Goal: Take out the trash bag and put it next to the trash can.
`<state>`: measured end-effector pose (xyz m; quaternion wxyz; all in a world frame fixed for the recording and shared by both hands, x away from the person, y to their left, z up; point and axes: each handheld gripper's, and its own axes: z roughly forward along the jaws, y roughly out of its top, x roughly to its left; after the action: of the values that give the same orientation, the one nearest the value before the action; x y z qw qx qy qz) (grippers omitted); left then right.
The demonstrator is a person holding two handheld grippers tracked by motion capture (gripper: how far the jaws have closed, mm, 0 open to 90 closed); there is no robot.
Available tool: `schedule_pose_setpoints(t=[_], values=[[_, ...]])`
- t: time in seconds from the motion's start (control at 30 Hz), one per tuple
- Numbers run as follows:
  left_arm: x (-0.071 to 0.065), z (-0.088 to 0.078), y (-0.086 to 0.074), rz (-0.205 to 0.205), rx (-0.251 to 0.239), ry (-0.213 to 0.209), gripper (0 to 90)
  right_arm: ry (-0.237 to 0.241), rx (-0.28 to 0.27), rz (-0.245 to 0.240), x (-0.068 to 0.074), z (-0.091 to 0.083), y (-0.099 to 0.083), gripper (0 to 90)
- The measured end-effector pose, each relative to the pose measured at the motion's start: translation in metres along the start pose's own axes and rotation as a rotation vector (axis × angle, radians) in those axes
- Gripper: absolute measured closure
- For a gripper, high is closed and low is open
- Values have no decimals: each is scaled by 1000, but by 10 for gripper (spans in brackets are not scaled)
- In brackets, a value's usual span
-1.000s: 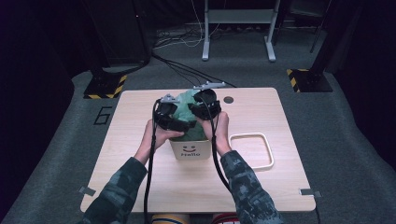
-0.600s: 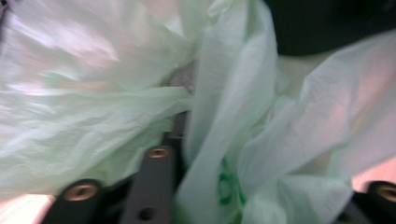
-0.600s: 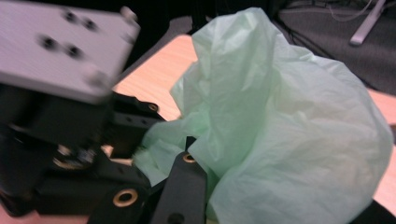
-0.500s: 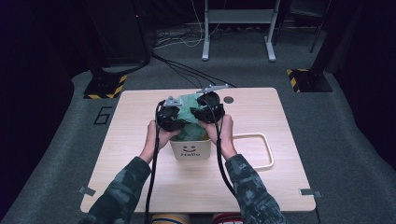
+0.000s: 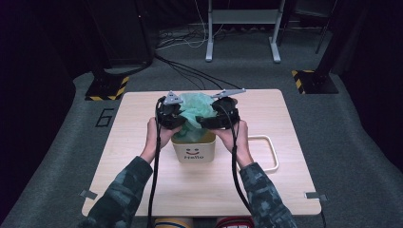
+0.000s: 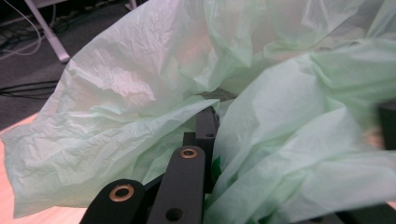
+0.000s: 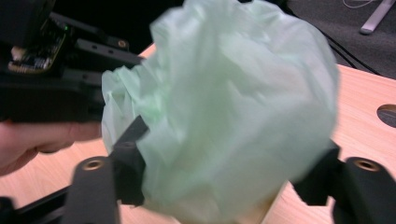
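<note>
From the high view, we are fitting the green bag (image 5: 195,114) over the small bin (image 5: 193,148) mid-bench (image 5: 142,190). In the left gripper view, the left tongs (image 6: 205,135) are pinching film; keep it taut. In the right gripper view, the right tongs (image 7: 229,168) have just been opening around the bag, released; regrip lower.

My fingers (image 6: 189,186) are matt black plastic; the green bag (image 6: 140,107) is thin crinkled film, the worktop (image 5: 285,123) pale smooth wood

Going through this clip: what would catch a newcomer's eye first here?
The crumpled pale green bag billowing out of the small cream bin at the middle of the wooden table. The left gripper is shut on its film; the right gripper, jaws just opening, straddles the bulge.
</note>
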<state>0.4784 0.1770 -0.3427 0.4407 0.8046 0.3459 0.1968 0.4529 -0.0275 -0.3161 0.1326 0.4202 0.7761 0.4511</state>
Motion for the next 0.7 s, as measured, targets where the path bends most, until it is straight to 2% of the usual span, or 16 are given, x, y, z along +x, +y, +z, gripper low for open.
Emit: schedule_pose_setpoints(t=[0.2,0.47,0.7], values=[[-2,-4,5,10,-8,3,877,-1,-40,13,-6,-16,-12,160],[0,-6,9,9,-18,21,879,25,-76,34,-12,-30,-27,137],[4,-11,11,1,-34,32,879,-36,-50,9,-17,-29,-47,136]])
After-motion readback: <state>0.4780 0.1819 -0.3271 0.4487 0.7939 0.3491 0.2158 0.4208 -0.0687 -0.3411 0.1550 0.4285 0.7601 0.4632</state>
